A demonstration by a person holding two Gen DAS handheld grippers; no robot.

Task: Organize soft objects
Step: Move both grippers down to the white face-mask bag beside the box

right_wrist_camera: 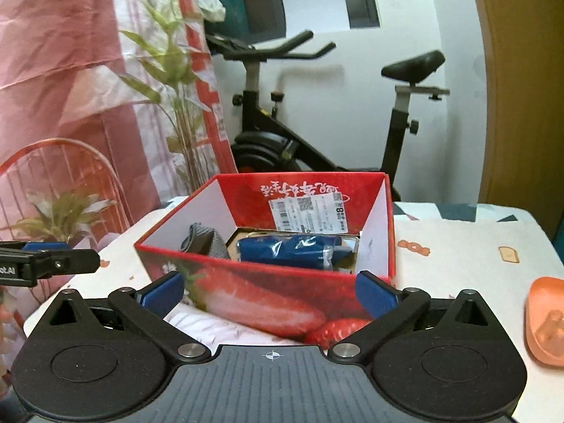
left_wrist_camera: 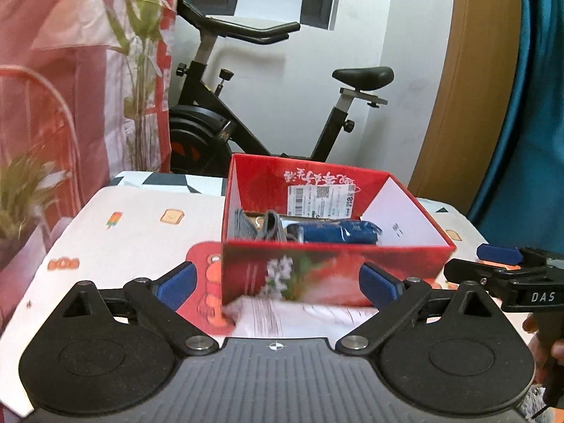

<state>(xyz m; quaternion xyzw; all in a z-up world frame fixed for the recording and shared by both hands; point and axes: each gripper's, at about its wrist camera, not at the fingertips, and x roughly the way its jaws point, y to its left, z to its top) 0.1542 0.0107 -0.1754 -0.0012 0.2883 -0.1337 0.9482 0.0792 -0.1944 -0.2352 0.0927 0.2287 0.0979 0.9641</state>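
Observation:
A red open box (left_wrist_camera: 317,268) with strawberry print stands on the table; it also shows in the right wrist view (right_wrist_camera: 268,296). Inside lie a blue wrapped bundle (left_wrist_camera: 338,231) (right_wrist_camera: 289,250) and a grey knitted item (left_wrist_camera: 264,227) (right_wrist_camera: 204,243). A white cloth (left_wrist_camera: 299,319) (right_wrist_camera: 211,328) lies in front of the box, near both grippers. My left gripper (left_wrist_camera: 278,283) is open and empty, just before the box front. My right gripper (right_wrist_camera: 269,296) is open and empty, also facing the box front. Each gripper shows at the edge of the other's view (left_wrist_camera: 500,264) (right_wrist_camera: 46,257).
A red flat item with a cartoon figure (left_wrist_camera: 204,282) lies left of the box. An orange object (right_wrist_camera: 546,320) sits at the table's right. The patterned tablecloth (left_wrist_camera: 141,232) covers the table. An exercise bike (left_wrist_camera: 246,112) and plants (right_wrist_camera: 169,105) stand behind.

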